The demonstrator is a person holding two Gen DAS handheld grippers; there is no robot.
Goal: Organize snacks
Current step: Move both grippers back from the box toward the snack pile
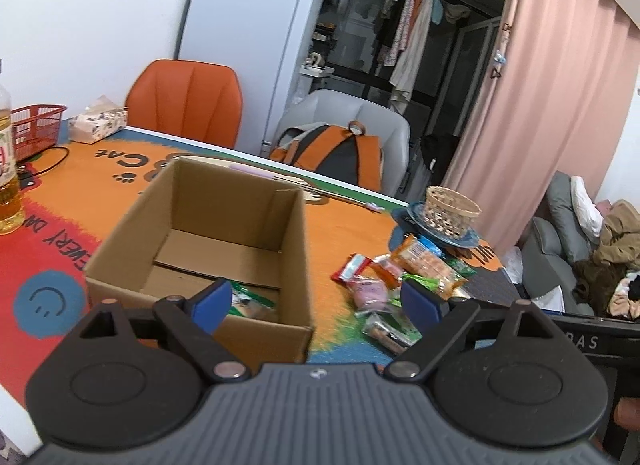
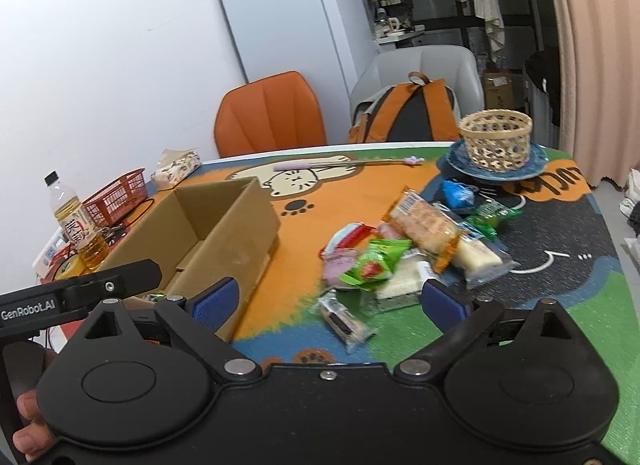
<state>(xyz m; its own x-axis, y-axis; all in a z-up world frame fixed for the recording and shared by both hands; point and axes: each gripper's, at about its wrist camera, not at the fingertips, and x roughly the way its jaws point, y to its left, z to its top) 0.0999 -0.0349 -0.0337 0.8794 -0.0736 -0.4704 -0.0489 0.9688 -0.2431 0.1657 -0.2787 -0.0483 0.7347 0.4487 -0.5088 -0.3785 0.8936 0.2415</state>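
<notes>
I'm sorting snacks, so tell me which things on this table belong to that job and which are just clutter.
For the job:
open brown cardboard box
pile of wrapped snack packets
green-wrapped packet already in the box

Just lying about:
red plastic mesh basket
yellow-liquid bottle
patterned tissue pack
woven wicker basket

Home: fridge, hanging laundry, sofa.

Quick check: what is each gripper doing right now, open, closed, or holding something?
Left gripper: open, jaws wide, holding nothing.
Right gripper: open, jaws wide, holding nothing.
</notes>
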